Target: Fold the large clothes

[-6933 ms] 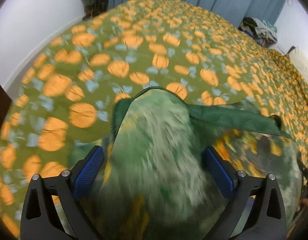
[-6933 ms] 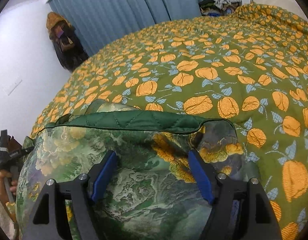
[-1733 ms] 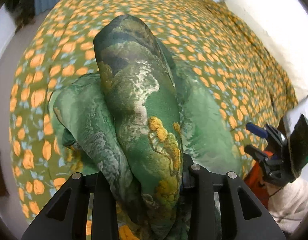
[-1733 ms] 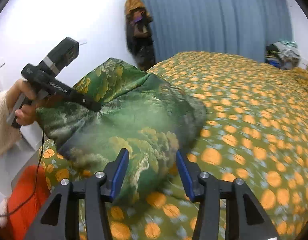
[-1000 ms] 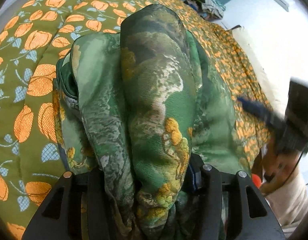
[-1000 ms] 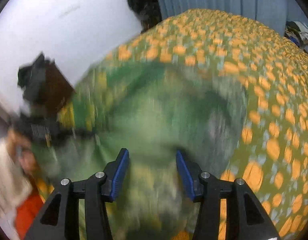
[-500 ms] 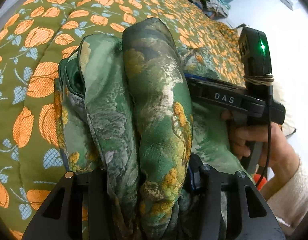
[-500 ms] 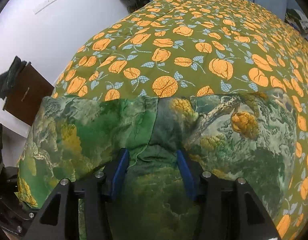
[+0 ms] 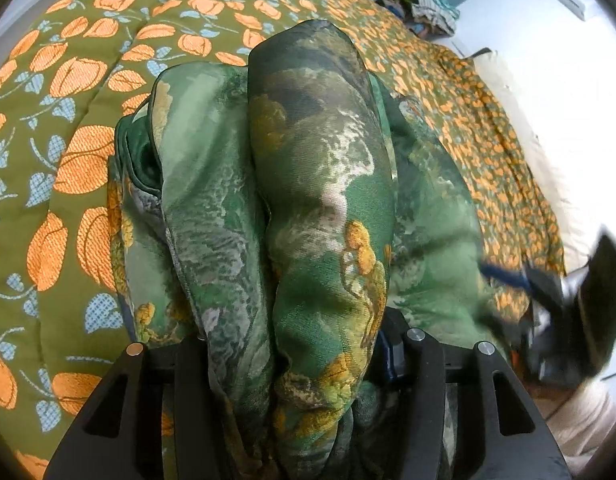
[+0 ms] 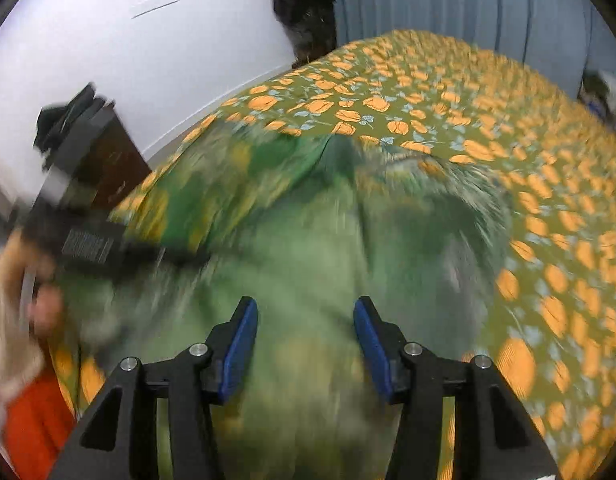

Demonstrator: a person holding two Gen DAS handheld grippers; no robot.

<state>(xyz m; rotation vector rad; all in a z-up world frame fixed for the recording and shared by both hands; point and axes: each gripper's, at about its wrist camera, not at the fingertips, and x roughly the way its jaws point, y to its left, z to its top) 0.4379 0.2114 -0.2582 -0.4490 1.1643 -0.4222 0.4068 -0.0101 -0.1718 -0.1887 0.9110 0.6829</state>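
One bed (image 9: pixel 47 184) is seen, covered by one olive bedspread printed with orange fruit, and it carries the single garment (image 9: pixel 320 184), a green padded piece with a landscape print. The garment lies bunched at the near edge of the bed, in front of both tongs.

Compared with half a second ago, the right wrist view is now smeared by motion, and the garment, which was pressed flat between the blue pads (image 10: pixel 239 344), is seen further off and heaped. The right tongs (image 10: pixel 305 344) are thus judged to have been pulled back from the cloth; they stand open, with nothing between the pads. In the left wrist view the right tool, which lay across the garment's side half a second ago, is now seen blurred at the lower right edge, apart from the fold.

The left tongs (image 9: pixel 291 364) are closed on a thick gathered ridge of the garment, as they were half a second ago; two rolled folds of cloth are counted rising between the black arms, and the pads are almost wholly hidden by them.

It is judged that one fold has just been pressed and released, and that the bundle is held by the left side alone, so a further fold or a laying-down is still wanted.

Counted: one bed, one garment, two tongs, one heap of other clothes (image 9: pixel 428 12) far off.
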